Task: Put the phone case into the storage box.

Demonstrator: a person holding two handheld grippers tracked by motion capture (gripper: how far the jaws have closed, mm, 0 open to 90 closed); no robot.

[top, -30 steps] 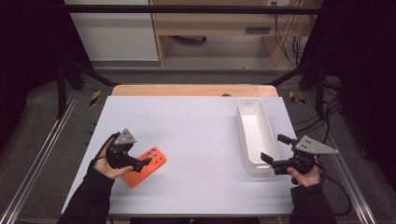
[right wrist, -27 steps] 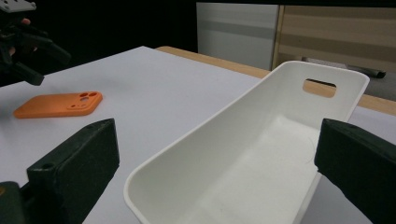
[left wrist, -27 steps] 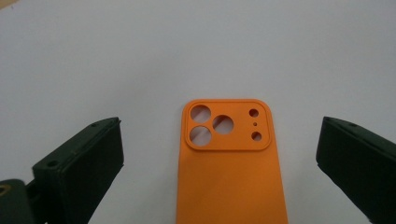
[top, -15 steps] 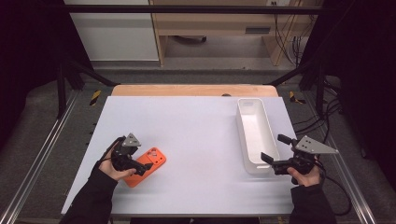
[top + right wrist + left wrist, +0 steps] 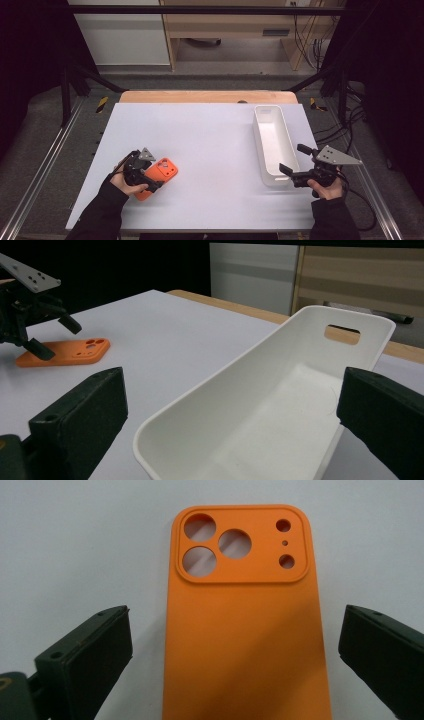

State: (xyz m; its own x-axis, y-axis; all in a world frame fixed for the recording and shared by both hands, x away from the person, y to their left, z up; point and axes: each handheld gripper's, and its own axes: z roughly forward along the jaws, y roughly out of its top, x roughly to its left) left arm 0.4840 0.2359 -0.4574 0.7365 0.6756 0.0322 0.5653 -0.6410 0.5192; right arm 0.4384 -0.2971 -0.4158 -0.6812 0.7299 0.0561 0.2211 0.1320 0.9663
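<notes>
Since a second ago, my left gripper (image 5: 152, 181) has slid toward me, from the far left of the orange phone case (image 5: 159, 176) down over its near end; the right gripper (image 5: 296, 174) has stayed put. The case lies flat on the white table (image 5: 200, 140), back side up, at about eight o'clock from the table's centre. In the left gripper view the case (image 5: 245, 630) runs straight up between the two black jaws, which stand wide apart with bare table showing on both sides, touching nothing.

I judge the step in hand to be taking hold of the case. To do it well, I would keep the case centred between the jaws, lower until the pads sit level with its thin side edges, then close gently so the soft shell does not buckle or skate away.

At about three o'clock from the table's centre stands a long white tray (image 5: 272, 145), empty, its length running away from me. My right gripper hangs at the tray's near end, jaws wide and holding nothing; in the right gripper view the tray's rim (image 5: 240, 390) rises between them, with a slot handle in its far wall. Open table lies between case and tray, so nothing blocks the path. A wooden strip (image 5: 207, 96) edges the table's far side.
</notes>
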